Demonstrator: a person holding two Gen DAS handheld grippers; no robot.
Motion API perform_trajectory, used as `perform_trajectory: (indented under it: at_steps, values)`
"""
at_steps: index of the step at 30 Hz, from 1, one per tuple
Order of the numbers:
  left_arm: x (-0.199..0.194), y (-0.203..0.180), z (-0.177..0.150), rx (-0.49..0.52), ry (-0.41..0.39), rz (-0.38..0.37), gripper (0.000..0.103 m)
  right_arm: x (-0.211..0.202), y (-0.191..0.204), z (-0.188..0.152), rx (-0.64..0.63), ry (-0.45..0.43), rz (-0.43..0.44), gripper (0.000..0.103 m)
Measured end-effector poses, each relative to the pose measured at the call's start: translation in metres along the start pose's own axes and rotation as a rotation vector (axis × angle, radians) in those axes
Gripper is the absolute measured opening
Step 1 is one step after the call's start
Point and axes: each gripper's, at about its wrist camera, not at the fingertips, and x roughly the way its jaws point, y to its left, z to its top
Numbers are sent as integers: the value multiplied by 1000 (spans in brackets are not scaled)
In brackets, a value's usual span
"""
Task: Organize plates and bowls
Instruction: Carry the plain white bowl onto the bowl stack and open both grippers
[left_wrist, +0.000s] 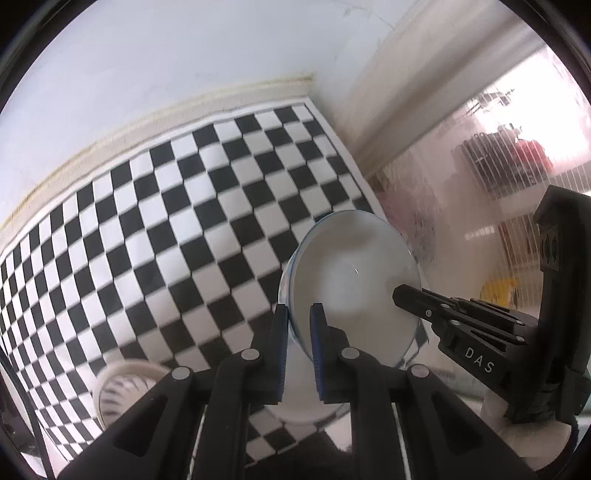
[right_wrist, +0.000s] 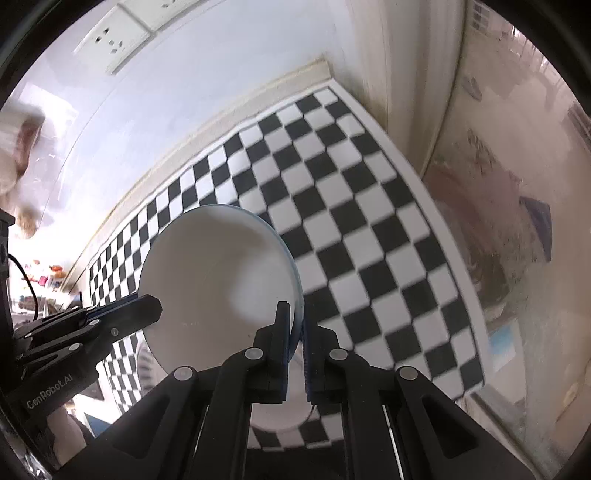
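I pinch the white bowl (left_wrist: 354, 280) by opposite rims, left gripper (left_wrist: 300, 317) and right gripper (right_wrist: 297, 325) both clamped, so it rides steady above the checkered cloth (left_wrist: 166, 221).

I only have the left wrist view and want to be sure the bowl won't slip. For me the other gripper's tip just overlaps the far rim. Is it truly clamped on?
Observer: Yes. In the right wrist view the right gripper has its jaws shut on the rim of the bowl, one inside and one outside.
Operator: Good. Is there anything on the wall ahead that I can't see?
Observer: A wall socket sits on the wall above the far edge of the checkered surface, at the upper left of that view.
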Motion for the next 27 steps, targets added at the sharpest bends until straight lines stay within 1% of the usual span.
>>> perform_trajectory:
  at_steps: [5,11,17,27]
  values:
    - [9,5,-36,7,38,-2,10,8,0,-45,-2,28,-2,7]
    - [27,11,-65,-12,82,9,10,30,-4,-72,-2,68,-14,7]
    - [41,12,-76,-20,107,23,10,47,-14,-80,7,97,-13,7]
    - [53,11,-81,-19,117,46,10,60,-12,-76,-4,125,-22,7]
